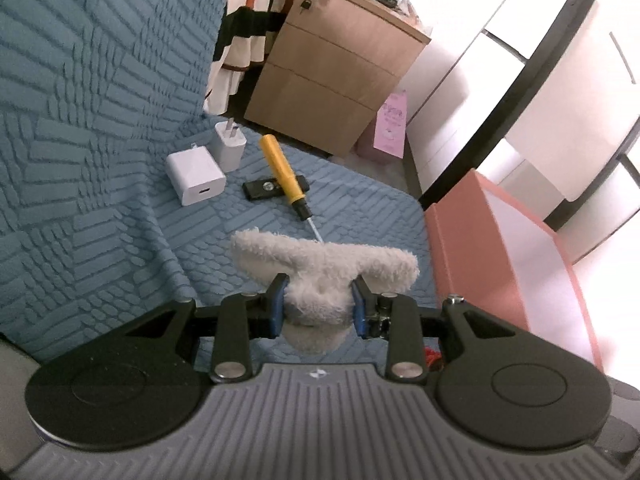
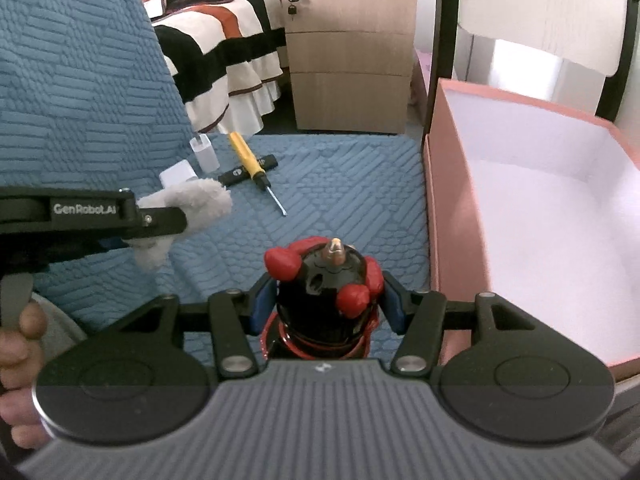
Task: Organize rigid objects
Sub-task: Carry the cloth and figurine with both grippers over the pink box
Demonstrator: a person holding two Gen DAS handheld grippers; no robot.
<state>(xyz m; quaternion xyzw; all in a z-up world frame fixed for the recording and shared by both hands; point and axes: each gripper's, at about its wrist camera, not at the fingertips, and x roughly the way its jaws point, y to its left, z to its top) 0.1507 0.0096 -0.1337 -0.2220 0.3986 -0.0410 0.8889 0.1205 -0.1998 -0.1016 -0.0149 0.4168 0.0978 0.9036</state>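
Observation:
My left gripper (image 1: 319, 307) is shut on a fluffy white plush toy (image 1: 324, 268) and holds it above the blue sofa cover; it also shows in the right wrist view (image 2: 168, 220) with the plush toy (image 2: 200, 202). My right gripper (image 2: 326, 300) is shut on a black and red figurine (image 2: 324, 292), just left of the pink box (image 2: 448, 208). On the cover lie a yellow screwdriver (image 1: 282, 174), a black flat stick (image 1: 260, 189), a square white charger (image 1: 196, 178) and a taller white plug (image 1: 229, 145).
The pink box (image 1: 460, 248) with a white inside stands at the right of the seat. A wooden drawer cabinet (image 2: 348, 56) and a striped bed (image 2: 216, 40) stand behind. A black-framed white chair (image 1: 560, 92) is at the far right.

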